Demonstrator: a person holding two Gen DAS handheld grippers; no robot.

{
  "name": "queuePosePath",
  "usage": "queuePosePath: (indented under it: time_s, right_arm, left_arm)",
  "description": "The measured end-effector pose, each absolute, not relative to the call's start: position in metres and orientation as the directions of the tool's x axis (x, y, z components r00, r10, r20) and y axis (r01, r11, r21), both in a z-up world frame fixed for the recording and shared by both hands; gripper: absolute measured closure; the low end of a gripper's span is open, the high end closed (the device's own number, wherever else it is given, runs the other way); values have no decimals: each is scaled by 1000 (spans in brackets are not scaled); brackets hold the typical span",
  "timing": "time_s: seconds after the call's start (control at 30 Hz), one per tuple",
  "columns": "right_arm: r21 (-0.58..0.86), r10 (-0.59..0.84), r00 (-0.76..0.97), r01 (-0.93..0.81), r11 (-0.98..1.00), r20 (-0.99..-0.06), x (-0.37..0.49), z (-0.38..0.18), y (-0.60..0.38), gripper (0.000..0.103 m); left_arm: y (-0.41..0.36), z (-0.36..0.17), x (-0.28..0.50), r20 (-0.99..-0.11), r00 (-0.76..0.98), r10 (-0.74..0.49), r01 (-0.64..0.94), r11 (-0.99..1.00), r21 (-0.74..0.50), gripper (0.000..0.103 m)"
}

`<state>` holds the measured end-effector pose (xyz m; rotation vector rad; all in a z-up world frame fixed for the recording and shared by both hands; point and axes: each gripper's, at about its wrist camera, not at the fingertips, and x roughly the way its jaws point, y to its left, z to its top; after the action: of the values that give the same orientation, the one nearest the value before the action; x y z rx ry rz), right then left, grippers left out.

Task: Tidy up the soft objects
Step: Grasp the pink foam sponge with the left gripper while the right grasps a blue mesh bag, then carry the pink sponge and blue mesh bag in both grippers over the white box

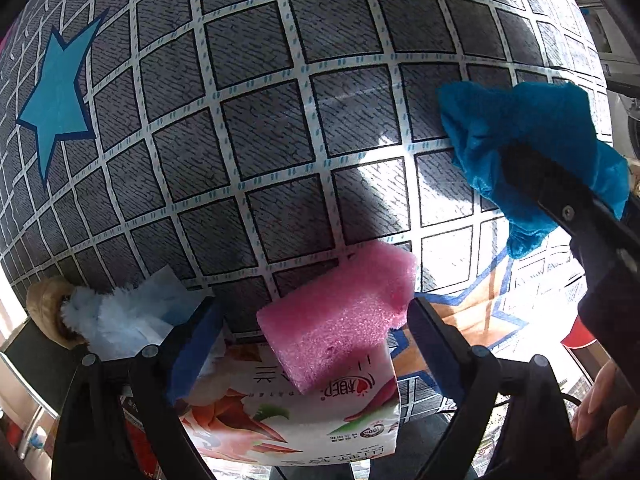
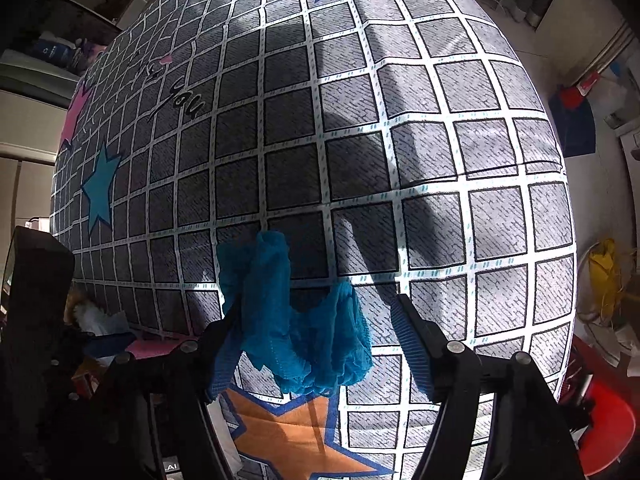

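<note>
A pink foam sponge point(image 1: 340, 316) sits between the wide-open fingers of my left gripper point(image 1: 316, 344), touching the right finger; whether it hangs or rests I cannot tell. A blue knitted cloth point(image 2: 296, 328) hangs off the left finger of my right gripper point(image 2: 316, 344), whose jaws stand wide apart. The same cloth point(image 1: 532, 148) shows at the right of the left wrist view, draped over the right gripper's black finger. Both grippers hover above a bed with a grey checked cover point(image 1: 280, 120) printed with stars.
A printed snack bag point(image 1: 288, 416) lies under the sponge. A pale blue fluffy item point(image 1: 116, 316) and a tan soft toy point(image 1: 44, 304) sit at the bed's near left edge. An orange star point(image 2: 296, 436) marks the cover. A red stool point(image 2: 604, 424) and floor clutter lie right.
</note>
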<state>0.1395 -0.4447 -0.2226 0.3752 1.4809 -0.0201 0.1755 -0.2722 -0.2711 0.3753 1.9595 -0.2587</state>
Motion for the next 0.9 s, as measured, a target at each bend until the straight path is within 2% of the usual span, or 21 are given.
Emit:
queuePosePath:
  time_s: [0.1,0.37,0.43,0.47,0.5,0.53,0.57,0.67,0.7,0.77,0.9]
  right_arm:
    - [222,204,99,226,949,-974,146,-227,-433,32]
    - [239,221,103,223,945,-970,161,-233,-418,33]
    - [248,229,108,223,943,-967,169,-236,-411,59]
    - [259,240,110,225,939,-965,170,-236,-411,62]
    - [263,243,113,223,939,-963,170,-236,-411,66]
    - [266,246,115,219,939,-962,170,-236,-412,75]
    - [276,257,115,219,936,-960,170,-235,-412,78]
    - [297,275,125,224,928,-953,170,-230,-414,78]
    - [301,278,131,222,927,-952,169,-228,-415,78]
    - [307,281,142,225,925,-949,167,-223,-418,78]
    - [318,285,161,250,915,-945,162,-216,-423,78]
  left_arm:
    - [-274,-281,173,-898,-405,174,374,927,11,7]
    - [-278,-280,172,-915,-387,110,334,942,-28,8]
    - [-283,-271,176,-931,-355,84,351,935,-50,9]
    - [-284,-267,178,-937,-341,74,360,931,-58,12]
    - [-286,-264,177,-939,-337,62,366,928,-70,16]
    - [-287,-264,176,-939,-340,52,369,926,-83,21]
    - [-296,-261,179,-935,-351,48,372,924,-92,30]
    - [-303,-267,164,-929,-368,46,382,918,-105,55]
    - [-303,-264,163,-935,-353,34,390,914,-114,66]
    - [-298,-258,161,-940,-342,-18,377,913,-155,80]
    - [-290,-231,164,-972,-228,-51,384,913,-138,80]
